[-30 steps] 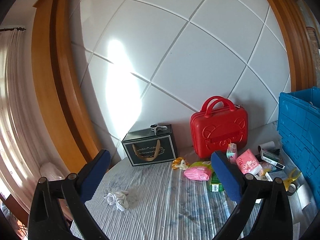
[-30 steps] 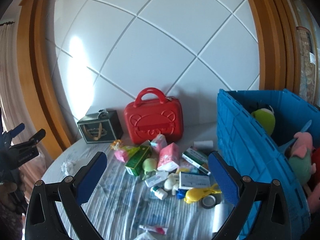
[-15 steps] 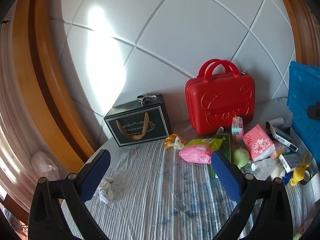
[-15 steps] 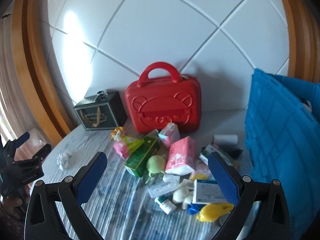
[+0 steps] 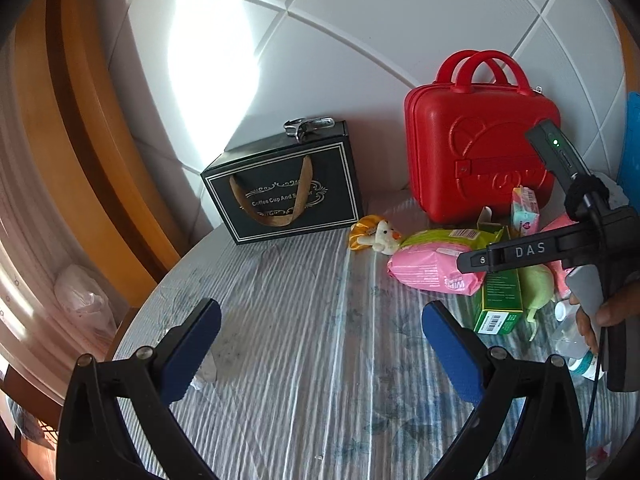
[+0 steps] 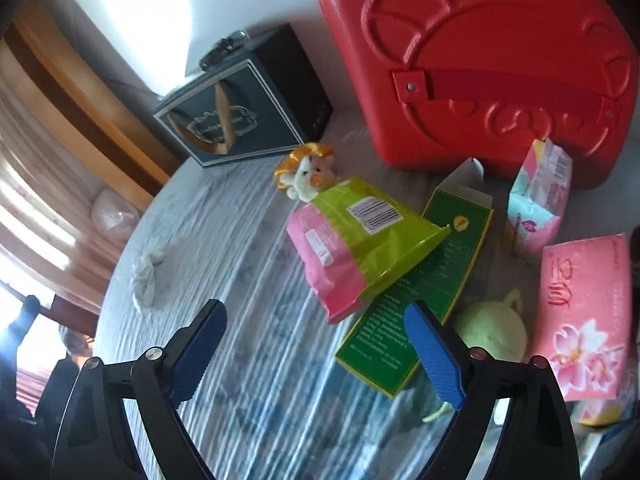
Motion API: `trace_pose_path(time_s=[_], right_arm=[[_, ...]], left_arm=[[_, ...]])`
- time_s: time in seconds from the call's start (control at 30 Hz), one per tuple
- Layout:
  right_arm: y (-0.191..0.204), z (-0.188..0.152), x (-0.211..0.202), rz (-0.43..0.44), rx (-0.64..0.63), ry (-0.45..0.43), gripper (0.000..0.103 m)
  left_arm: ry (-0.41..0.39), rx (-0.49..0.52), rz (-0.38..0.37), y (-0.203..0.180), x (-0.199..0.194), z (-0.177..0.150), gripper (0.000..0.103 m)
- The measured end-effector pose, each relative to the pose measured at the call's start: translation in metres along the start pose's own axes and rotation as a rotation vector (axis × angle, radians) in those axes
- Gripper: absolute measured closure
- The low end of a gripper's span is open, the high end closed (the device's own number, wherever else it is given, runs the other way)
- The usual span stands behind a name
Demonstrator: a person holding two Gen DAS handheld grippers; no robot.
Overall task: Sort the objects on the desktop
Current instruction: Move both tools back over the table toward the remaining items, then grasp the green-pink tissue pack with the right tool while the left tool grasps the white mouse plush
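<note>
Surface: round table (image 5: 304,368) under a grey-blue striped, wrinkled cloth.
Back left: dark gift box (image 5: 286,190) lettered "Coffee Cup And Saucer", upright near the wall.
Back right: red hard-shell case (image 5: 476,152), upright, handles up.
Near the table's left edge: crumpled white tissue (image 6: 147,276), well apart from the rest.
In front of the case: small plush toy with a yellow hood (image 6: 306,172), touching the packet pile.
Pile: pink wipes pack (image 6: 320,256) and green carton (image 6: 416,304) on the cloth, touching.
Right side: pale green plush (image 6: 494,332), pink tissue pack (image 6: 580,320); a smaller pink-and-blue pack (image 6: 538,204) in front of the case.
</note>
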State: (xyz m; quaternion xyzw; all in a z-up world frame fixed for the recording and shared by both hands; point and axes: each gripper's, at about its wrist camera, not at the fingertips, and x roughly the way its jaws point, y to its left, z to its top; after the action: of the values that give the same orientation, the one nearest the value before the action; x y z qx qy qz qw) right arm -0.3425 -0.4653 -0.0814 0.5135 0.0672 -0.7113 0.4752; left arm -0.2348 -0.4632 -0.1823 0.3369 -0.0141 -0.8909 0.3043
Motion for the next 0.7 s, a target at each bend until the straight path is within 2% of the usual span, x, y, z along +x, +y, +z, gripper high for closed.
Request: trace_pose_path(time_s=[0.13,0.3,0.33,0.43,0.47,0.57,0.7], right_arm=[[-0.013,0.013,0.033,0.025,0.054,0.035,0.017],[-0.019,0.036,0.051,0.068,0.094,-0.007,0.020],[-0.021,0.039,0.054,0.083,0.114,-0.006,0.029],[-0.035,0.046,0.065,0.134,0.176,-0.010,0.068],[-0.039,0.045,0.067,0.161,0.194,-0.006,0.073],[-0.032,0.039,0.058,0.155,0.129,-0.022,0.078],[-0.014,0.019,0.017,0.128,-0.010,-0.064,0.082]], left_arm=[[0.020,-0.011,-0.002,0.006,0.013,-0.004,0.001],[0.038,0.004,-0.005,0.002,0.025,-0.008,0.001],[0.044,0.004,-0.008,0.001,0.028,-0.009,0.001],[0.060,0.010,-0.014,-0.003,0.035,-0.010,0.001],[0.063,0.016,-0.016,-0.005,0.036,-0.011,0.001],[0.065,0.024,-0.017,-0.008,0.040,-0.010,0.001],[0.064,0.009,-0.043,-0.007,0.056,-0.001,0.001]])
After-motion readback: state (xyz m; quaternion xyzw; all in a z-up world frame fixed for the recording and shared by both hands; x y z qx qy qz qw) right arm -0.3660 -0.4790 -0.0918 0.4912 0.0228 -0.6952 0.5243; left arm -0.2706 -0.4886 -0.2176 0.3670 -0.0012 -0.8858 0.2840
